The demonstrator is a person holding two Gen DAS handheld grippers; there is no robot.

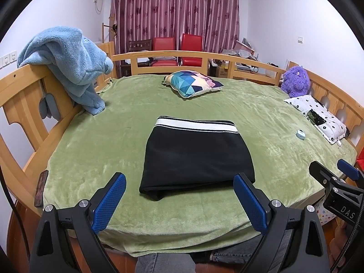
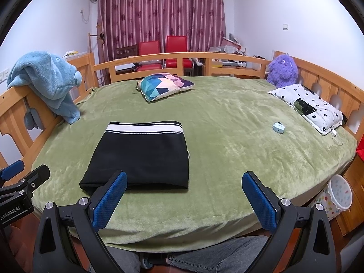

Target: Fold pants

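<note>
The black pants (image 1: 195, 157) with a white waistband lie folded into a flat rectangle on the green bed cover (image 1: 113, 136); they also show in the right wrist view (image 2: 141, 157). My left gripper (image 1: 179, 182) is open and empty, held back just before the pants' near edge. My right gripper (image 2: 184, 179) is open and empty, to the right of the pants' near corner. Each gripper shows at the edge of the other's view: the right one (image 1: 332, 170), the left one (image 2: 25, 170).
A patterned cushion (image 1: 193, 83) lies at the far middle of the bed. A blue fleece blanket (image 1: 68, 63) hangs over the left rail. A purple plush (image 1: 295, 80), a flowered pillow (image 1: 318, 116) and a small blue case (image 1: 300, 134) sit at the right. A starred bin (image 2: 336, 195) stands beside the bed.
</note>
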